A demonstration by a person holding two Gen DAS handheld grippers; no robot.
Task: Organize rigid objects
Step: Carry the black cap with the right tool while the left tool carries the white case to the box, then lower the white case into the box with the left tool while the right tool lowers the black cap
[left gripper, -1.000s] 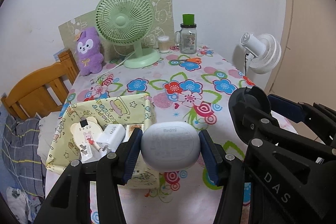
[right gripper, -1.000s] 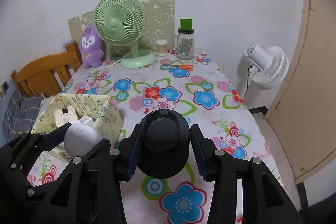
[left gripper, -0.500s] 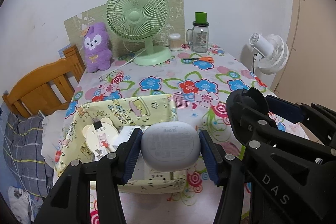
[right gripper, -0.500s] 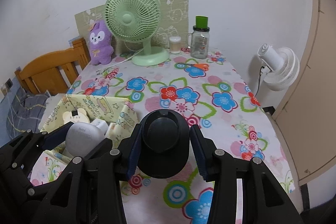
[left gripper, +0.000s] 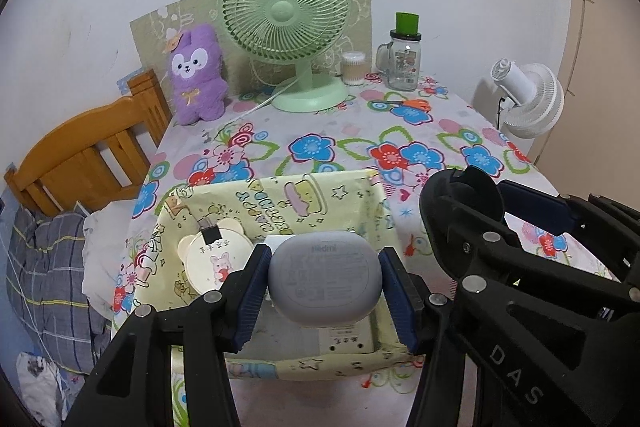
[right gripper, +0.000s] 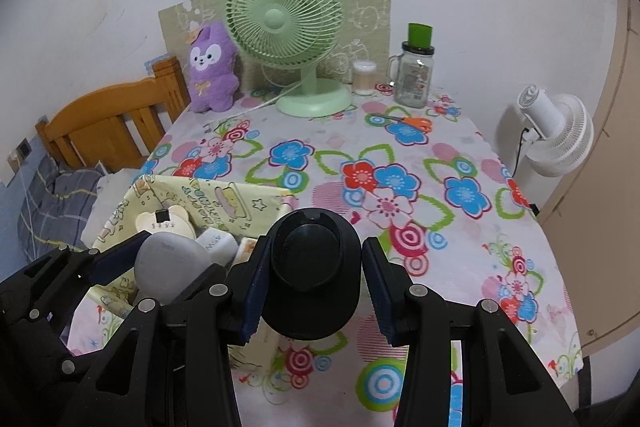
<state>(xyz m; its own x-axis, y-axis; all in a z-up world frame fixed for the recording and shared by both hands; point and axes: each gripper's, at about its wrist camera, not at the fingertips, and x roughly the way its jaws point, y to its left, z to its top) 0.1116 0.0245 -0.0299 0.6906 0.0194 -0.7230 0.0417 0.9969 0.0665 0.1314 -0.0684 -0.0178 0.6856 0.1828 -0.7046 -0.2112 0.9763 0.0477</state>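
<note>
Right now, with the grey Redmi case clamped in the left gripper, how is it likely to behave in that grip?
The grey Redmi case looks like smooth, rounded hard plastic, so it probably stays stiff but could slip or twist between the flat fingers of the left gripper. It seems small and likely light. Dropped into the yellow box, its curved shell might rock before settling.

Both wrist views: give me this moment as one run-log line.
left gripper: shut on grey earbud case, over yellow box | right gripper: shut on black round object, beside box
</note>
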